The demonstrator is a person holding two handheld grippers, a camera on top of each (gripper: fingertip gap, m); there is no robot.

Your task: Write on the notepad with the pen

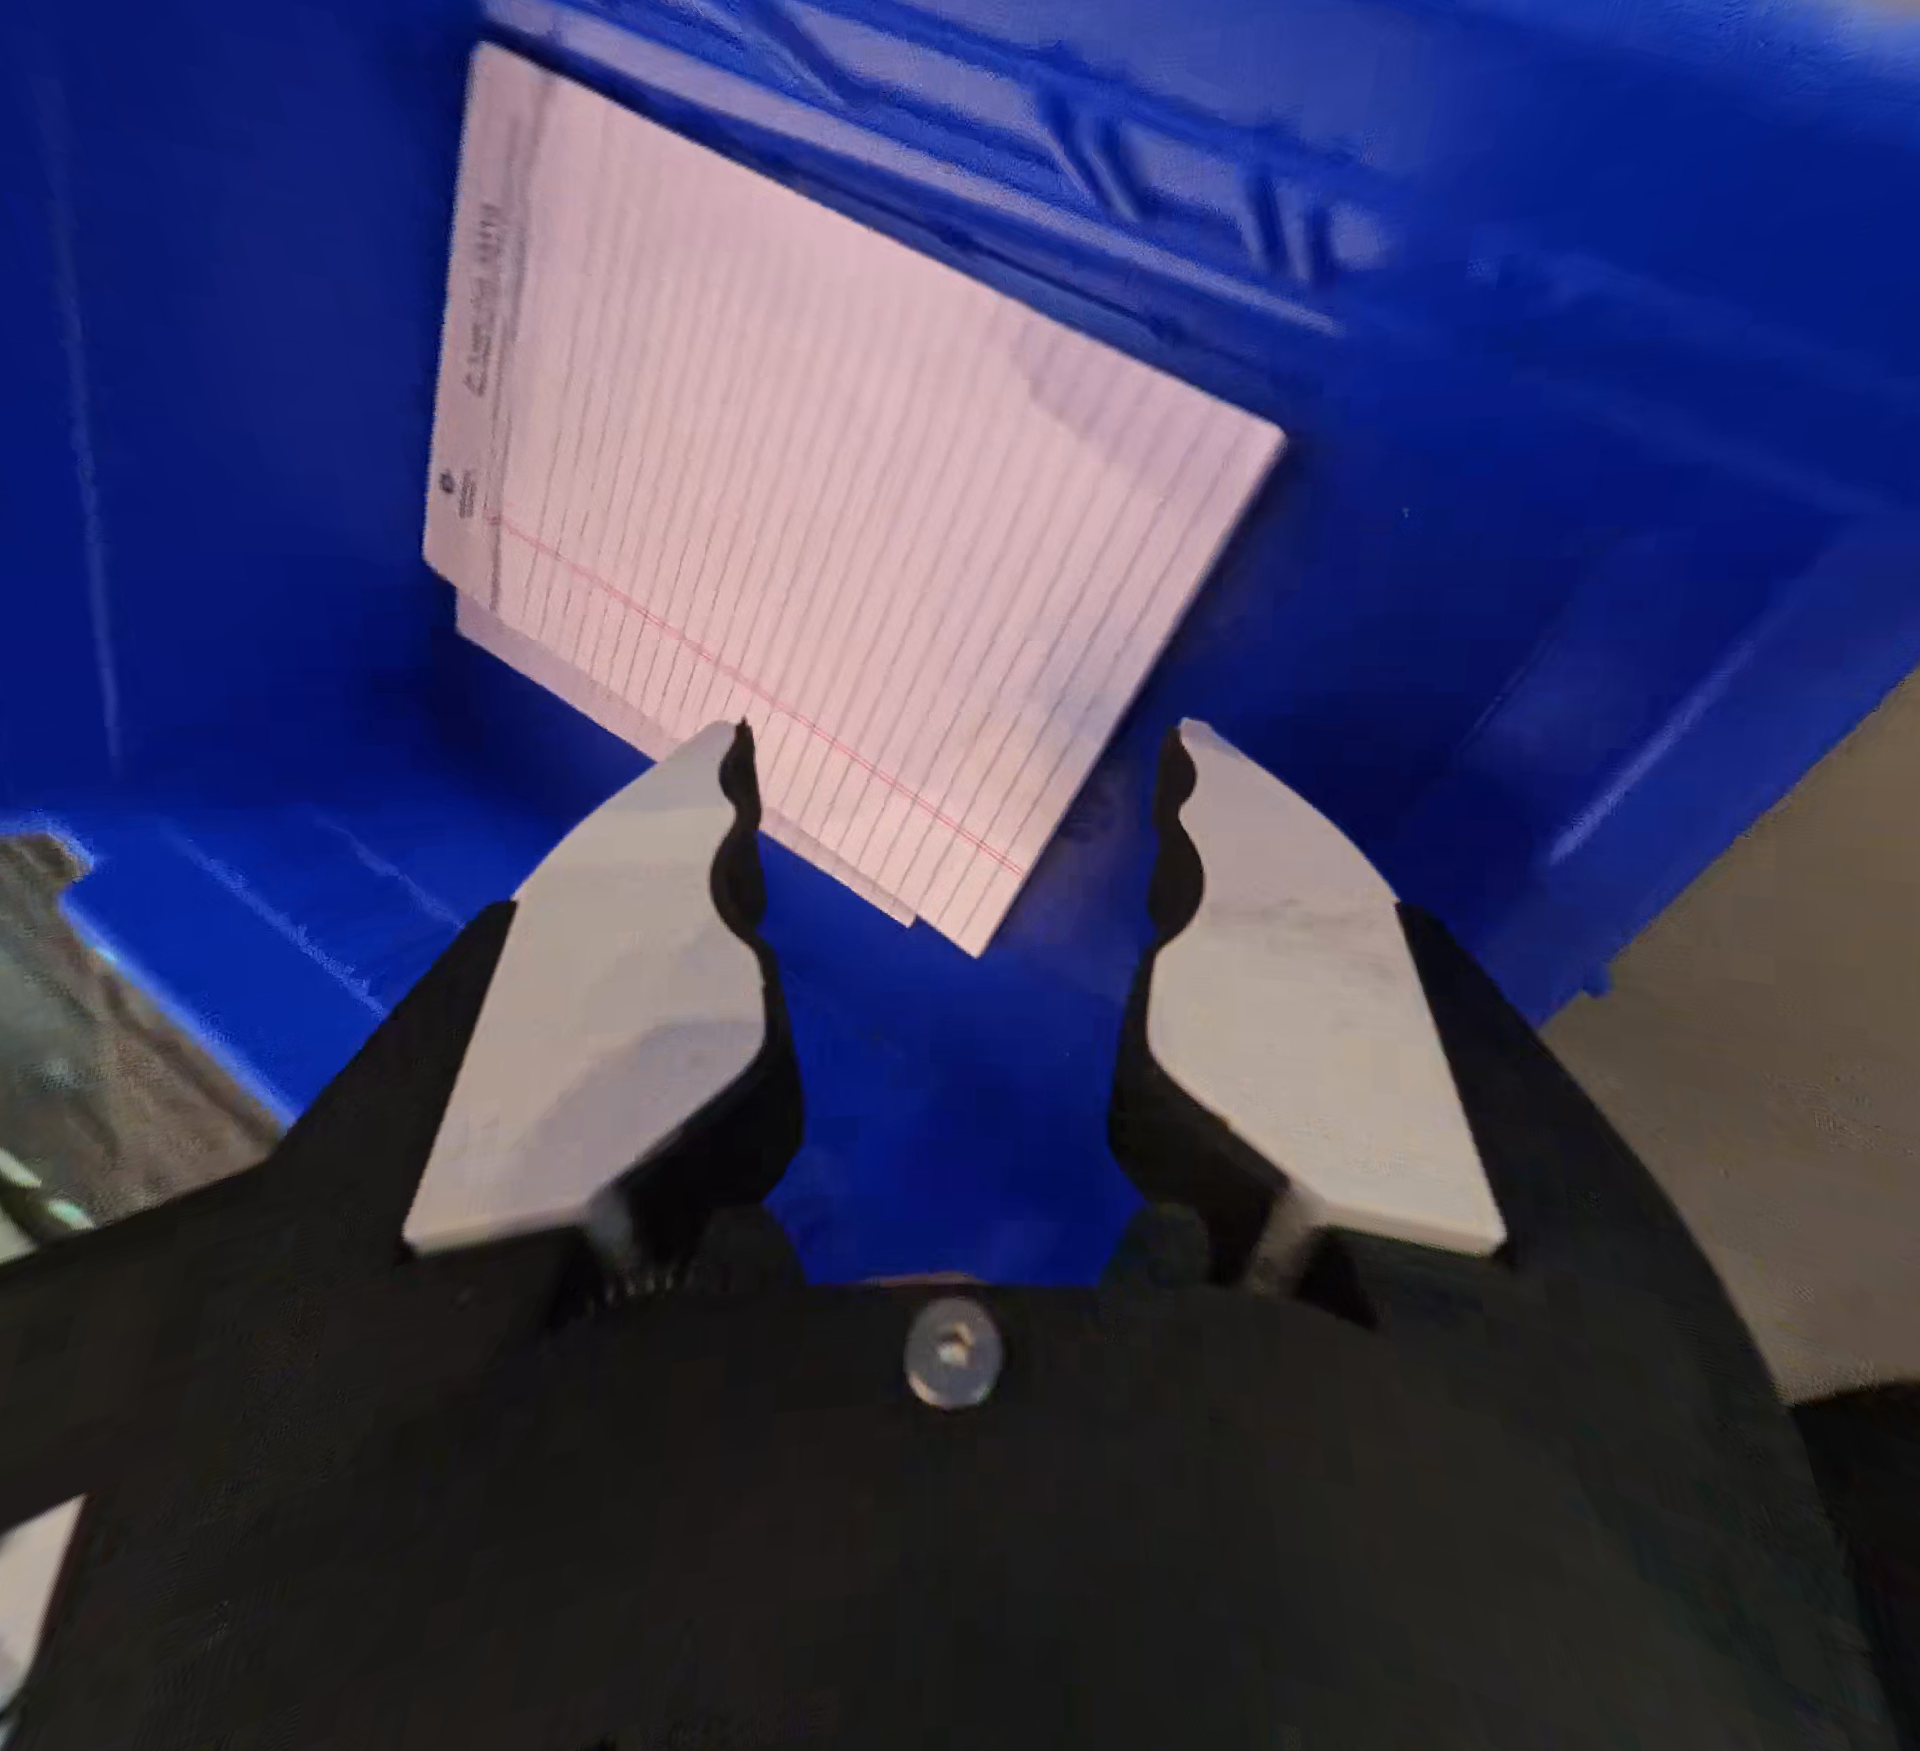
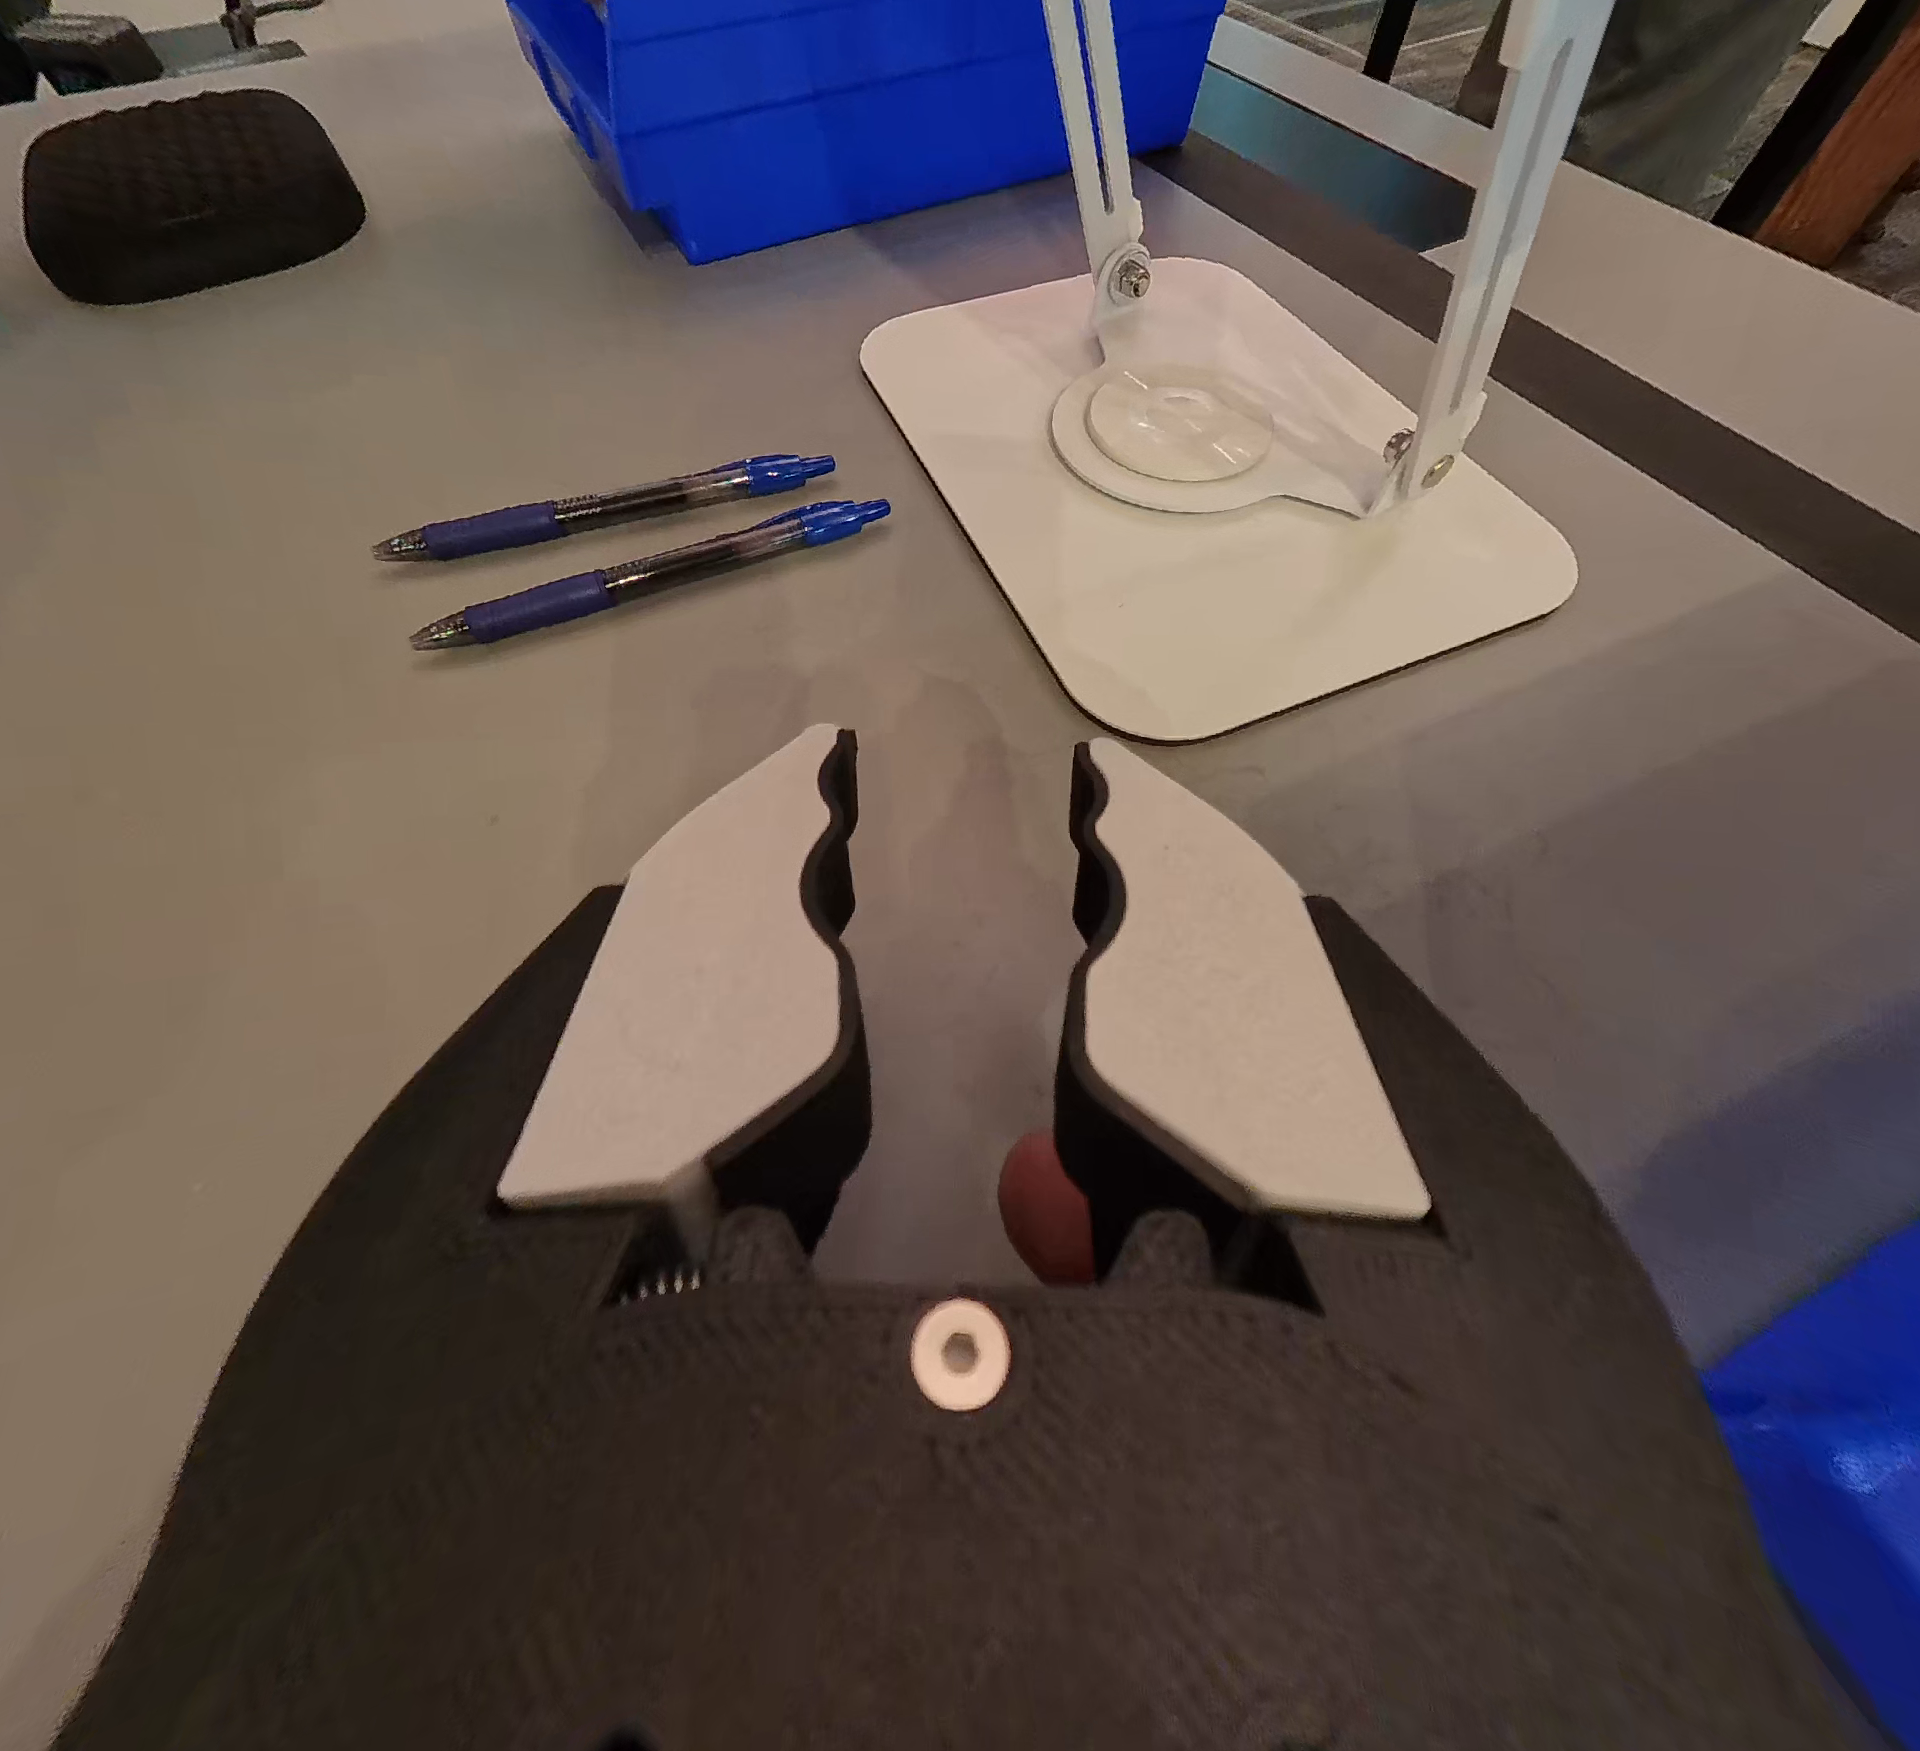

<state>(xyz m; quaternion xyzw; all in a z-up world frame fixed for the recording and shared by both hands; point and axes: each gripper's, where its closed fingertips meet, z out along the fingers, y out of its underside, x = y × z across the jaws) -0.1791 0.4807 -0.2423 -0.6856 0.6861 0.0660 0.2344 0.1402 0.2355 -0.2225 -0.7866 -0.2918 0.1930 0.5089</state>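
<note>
In the left wrist view a white lined notepad (image 1: 831, 475) lies on the floor of a blue bin (image 1: 1558, 454). My left gripper (image 1: 961, 745) hangs over the pad's near corner, jaws wide open and empty. In the right wrist view two blue pens (image 2: 608, 508) (image 2: 655, 574) lie side by side on the grey table (image 2: 312, 818), ahead and to the left of my right gripper (image 2: 966, 751), which is open with nothing between its pads. The blue bin (image 2: 894, 70) stands at the back of the table, with the left gripper reaching into it.
A white stand (image 2: 1216, 517) with two upright arms sits just ahead to the right. A black padded object (image 2: 187, 189) lies at the far left. Cables and a small clamp lie behind it. Another blue object (image 2: 1829, 1389) shows at the lower right edge. The grippers' ends are close to 40 cm from one another.
</note>
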